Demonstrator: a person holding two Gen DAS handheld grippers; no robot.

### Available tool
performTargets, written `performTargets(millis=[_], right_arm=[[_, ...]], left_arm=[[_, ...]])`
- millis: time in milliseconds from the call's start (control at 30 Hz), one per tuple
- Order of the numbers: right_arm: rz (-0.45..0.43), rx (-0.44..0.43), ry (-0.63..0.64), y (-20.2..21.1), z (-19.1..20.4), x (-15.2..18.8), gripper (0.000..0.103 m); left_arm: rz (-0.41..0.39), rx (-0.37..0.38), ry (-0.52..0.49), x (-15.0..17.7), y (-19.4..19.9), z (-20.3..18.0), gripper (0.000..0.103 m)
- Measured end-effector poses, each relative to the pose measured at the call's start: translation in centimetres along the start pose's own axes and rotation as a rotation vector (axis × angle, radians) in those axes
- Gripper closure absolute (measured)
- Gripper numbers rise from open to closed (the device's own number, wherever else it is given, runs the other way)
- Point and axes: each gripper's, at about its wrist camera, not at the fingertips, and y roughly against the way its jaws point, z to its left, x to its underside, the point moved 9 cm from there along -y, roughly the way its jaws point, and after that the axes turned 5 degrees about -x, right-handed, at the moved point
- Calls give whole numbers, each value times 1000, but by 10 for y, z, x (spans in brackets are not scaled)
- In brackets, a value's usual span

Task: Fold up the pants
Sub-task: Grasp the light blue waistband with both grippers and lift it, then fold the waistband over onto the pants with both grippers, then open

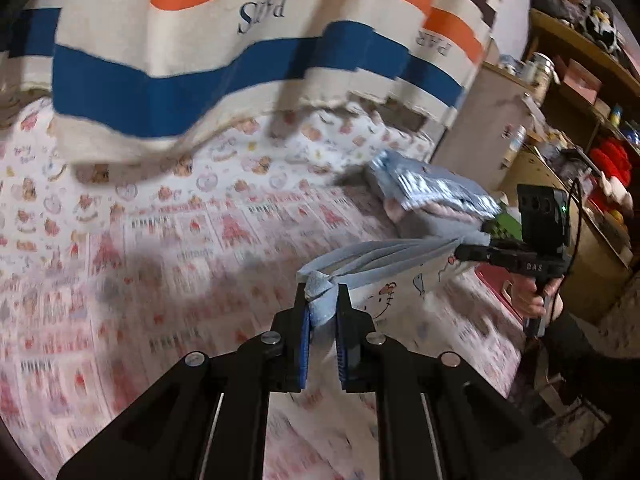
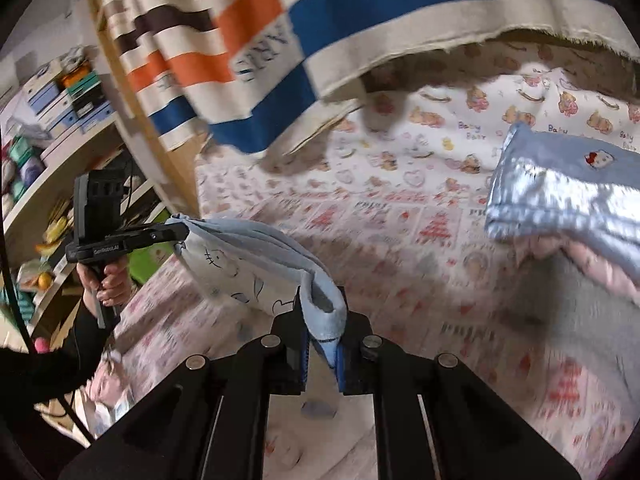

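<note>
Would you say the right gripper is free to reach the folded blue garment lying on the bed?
Probably not yet: the right gripper is shut on the light blue pants, stretched to the left gripper. The folded blue garment lies unobstructed on the bed sheet.

Both cams sit low on their grippers, looking forward and down over the pink cartoon-print bedsheet (image 1: 168, 248) at close range. Left cam faces rightward and catches the black right gripper (image 1: 460, 252); right cam faces leftward, catching the black left gripper (image 2: 182, 232). Both share the striped cream, blue and orange cloth (image 1: 224, 76).
</note>
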Motion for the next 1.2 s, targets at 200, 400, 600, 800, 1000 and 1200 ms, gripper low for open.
performTargets(millis=[200,400,600,800,1000,1200], right_arm=[[47,-18,-9,8,20,43,93],[84,-37,-49,5,30,80,93],[116,-51,-139,1,22,108,93],[116,-60,-126,8,30,117,93],[141,-57,-129,16,33,135,93],[126,-29,-152,39,34,137,70]], left_arm=[[44,1,26,53,14,-12,93],[105,-10,63,91,16,-10,93],[127,-14,106,112,19,-9,93],[125,-16,115,120,27,-16,93],[127,-32,115,131,36,-16,88],[80,-31,135,123,57,-18,77]])
